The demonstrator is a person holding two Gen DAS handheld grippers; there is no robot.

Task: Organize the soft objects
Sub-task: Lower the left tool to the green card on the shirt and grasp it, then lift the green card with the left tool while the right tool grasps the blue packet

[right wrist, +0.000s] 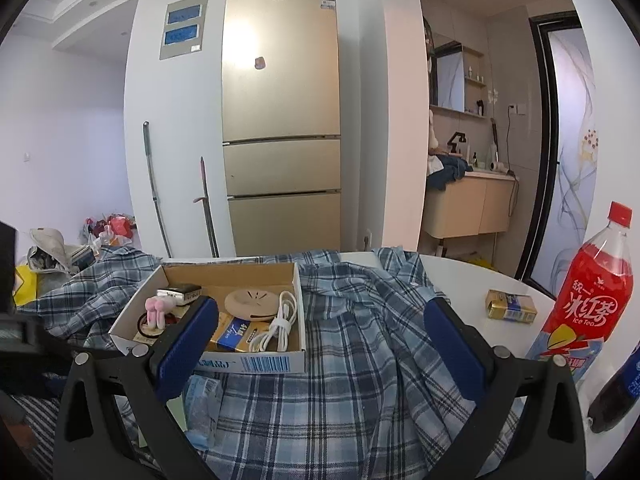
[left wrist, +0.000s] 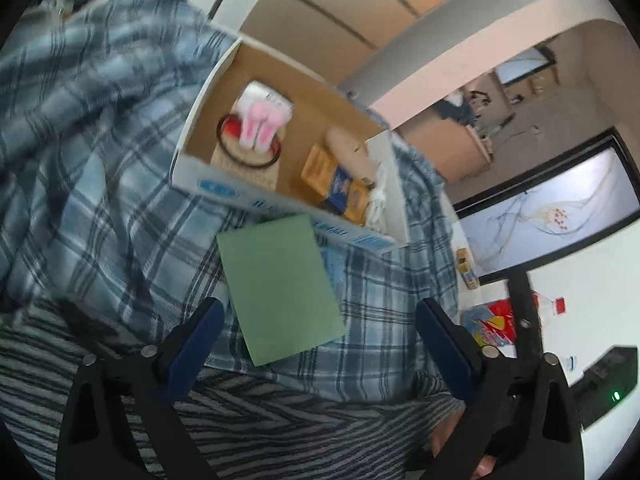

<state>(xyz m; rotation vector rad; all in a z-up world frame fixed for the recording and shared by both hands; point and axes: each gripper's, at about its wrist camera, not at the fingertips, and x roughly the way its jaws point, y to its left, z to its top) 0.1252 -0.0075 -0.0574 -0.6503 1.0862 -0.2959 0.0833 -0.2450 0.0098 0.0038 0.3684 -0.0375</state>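
Left gripper (left wrist: 320, 320): jaws spread wide, holding nothing. Between its blue pads (left wrist: 196, 344) and just ahead lies a green card (left wrist: 280, 288), flat on the blue plaid shirt (left wrist: 100, 160). Beyond the card, farther ahead of the fingers, sits the shallow cardboard box (left wrist: 224, 192), resting on the shirt. Under the gripper itself lies a grey striped cloth (left wrist: 280, 420), its edge overlapped by the shirt.

Right gripper (right wrist: 320, 340): jaws likewise wide apart and empty, hovering over the plaid shirt (right wrist: 360, 360), which is rumpled across the white table (right wrist: 460, 276). The box (right wrist: 256, 360) stands ahead and to the left, partly behind the left pad (right wrist: 188, 344). Inside it: pink bunny ears (right wrist: 155, 312), a beige disc (right wrist: 252, 300), a coiled white cable (right wrist: 280, 320) and a yellow packet (right wrist: 236, 334).

To the right of this gripper, on bare table: a small gold carton (right wrist: 510, 306) and a red ice tea bottle (right wrist: 592, 288). Behind the table stands a gold refrigerator (right wrist: 282, 120).
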